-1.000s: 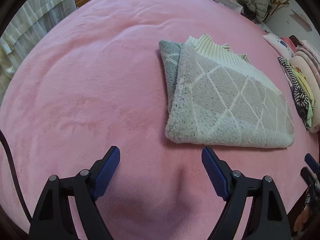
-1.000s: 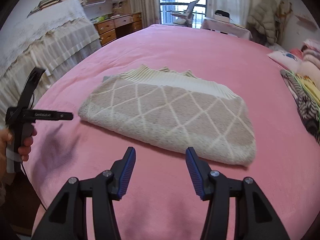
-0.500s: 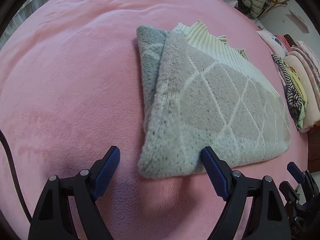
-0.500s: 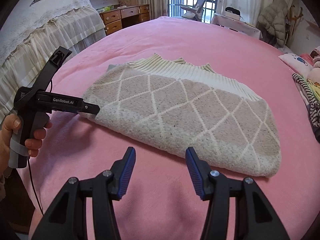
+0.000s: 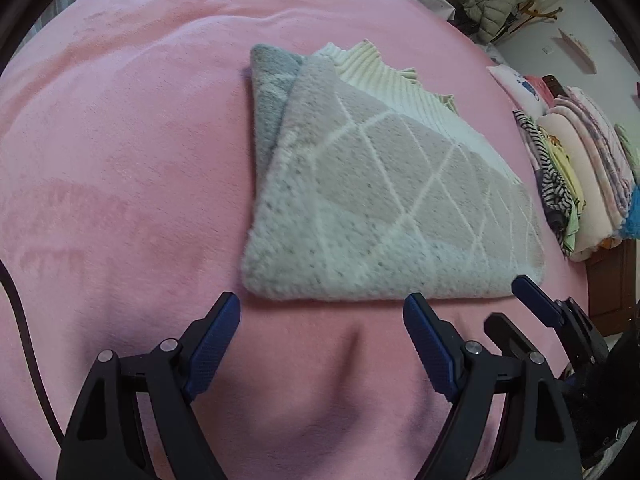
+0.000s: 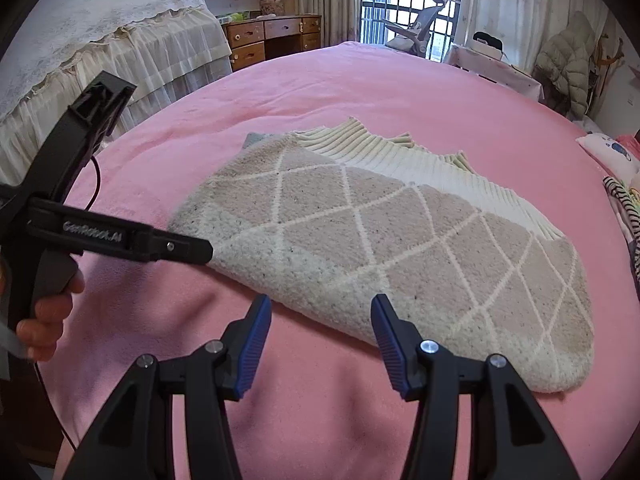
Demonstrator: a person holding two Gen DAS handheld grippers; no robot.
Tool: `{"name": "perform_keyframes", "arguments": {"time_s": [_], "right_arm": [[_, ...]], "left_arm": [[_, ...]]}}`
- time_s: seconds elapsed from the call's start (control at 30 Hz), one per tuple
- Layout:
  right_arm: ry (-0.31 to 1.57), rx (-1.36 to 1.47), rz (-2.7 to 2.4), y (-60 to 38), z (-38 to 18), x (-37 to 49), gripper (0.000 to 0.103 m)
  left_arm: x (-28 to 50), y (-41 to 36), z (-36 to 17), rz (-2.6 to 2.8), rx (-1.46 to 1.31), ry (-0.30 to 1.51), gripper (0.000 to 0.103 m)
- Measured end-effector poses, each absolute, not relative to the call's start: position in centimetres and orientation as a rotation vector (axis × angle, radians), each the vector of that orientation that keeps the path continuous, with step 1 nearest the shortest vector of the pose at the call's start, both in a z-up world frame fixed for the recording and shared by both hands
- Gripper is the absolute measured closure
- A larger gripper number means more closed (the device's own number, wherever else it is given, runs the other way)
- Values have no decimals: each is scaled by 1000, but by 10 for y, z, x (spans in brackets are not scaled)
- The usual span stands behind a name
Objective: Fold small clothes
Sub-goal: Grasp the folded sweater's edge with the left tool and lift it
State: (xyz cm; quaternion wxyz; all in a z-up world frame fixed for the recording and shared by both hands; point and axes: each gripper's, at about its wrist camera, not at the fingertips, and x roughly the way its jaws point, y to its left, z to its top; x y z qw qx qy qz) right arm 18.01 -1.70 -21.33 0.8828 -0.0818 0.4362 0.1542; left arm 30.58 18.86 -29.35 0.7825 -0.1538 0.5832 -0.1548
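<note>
Sweater: a folded grey-and-white diamond-knit sweater (image 5: 384, 208) lies flat on the pink bed (image 5: 120, 140), cream ribbed hem along its far edge.
Left claw: the left claw (image 5: 322, 312) is open, fingers spread at the sweater's near edge.
Right claw: the right claw (image 6: 320, 320) is open, fingertips at the near fold.
Open room: bare pink blanket left of and beyond the sweater.
Nearby: a stack of folded clothes (image 5: 576, 184) sits at the bed's right edge.
Writing: "GenRobot.AI" on the left tool.
</note>
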Motion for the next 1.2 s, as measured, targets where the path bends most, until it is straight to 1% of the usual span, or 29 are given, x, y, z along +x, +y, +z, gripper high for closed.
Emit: {"name": "perform_keyframes", "arguments": {"time_s": [0.17, 0.47, 0.5, 0.57, 0.63, 0.67, 0.73, 0.77, 0.8, 0.83, 0.87, 0.9, 0.97, 1.03, 1.07, 1.1, 1.13, 1.17, 1.2], "right_arm": [[906, -158, 305, -23, -211, 185, 51], [890, -133, 270, -43, -210, 196, 51], [890, -128, 269, -45, -210, 197, 51], [888, -116, 265, -48, -210, 200, 51], [885, -106, 263, -51, -210, 202, 51], [883, -107, 261, -52, -211, 204, 51], [880, -111, 254, -53, -212, 207, 51], [879, -108, 253, -54, -212, 209, 51], [879, -105, 253, -54, -212, 210, 51], [878, -102, 251, -55, -212, 212, 51], [878, -98, 249, -55, -212, 213, 51], [878, -91, 249, -56, -212, 215, 51], [877, -77, 247, -59, -211, 219, 51], [876, -67, 246, -61, -210, 221, 51], [874, -66, 243, -62, -210, 222, 51], [875, -68, 243, -63, -210, 223, 51], [876, -73, 242, -65, -209, 225, 51], [877, -77, 239, -66, -208, 226, 51], [878, -77, 239, -67, -208, 226, 51]], "left_arm": [[307, 175, -306, -321, -389, 1256, 20], [324, 178, -320, -210, -593, 1158, 20], [325, 179, -319, -197, -617, 1139, 22], [325, 182, -315, -170, -642, 1099, 34], [327, 181, -311, -159, -622, 1076, 39], [327, 181, -309, -158, -609, 1070, 40], [327, 177, -307, -153, -586, 1062, 44], [327, 174, -306, -156, -577, 1061, 44], [328, 173, -306, -162, -563, 1068, 44], [331, 173, -308, -166, -558, 1083, 38], [334, 172, -312, -179, -560, 1115, 25], [338, 173, -318, -203, -572, 1151, 22], [343, 172, -323, -198, -573, 1159, 19], [346, 170, -323, -179, -584, 1138, 20], [346, 171, -322, -167, -591, 1119, 35], [346, 172, -320, -157, -594, 1093, 45], [346, 174, -319, -170, -602, 1077, 65], [345, 175, -316, -187, -615, 1059, 70], [343, 172, -311, -188, -595, 1041, 72]]}}
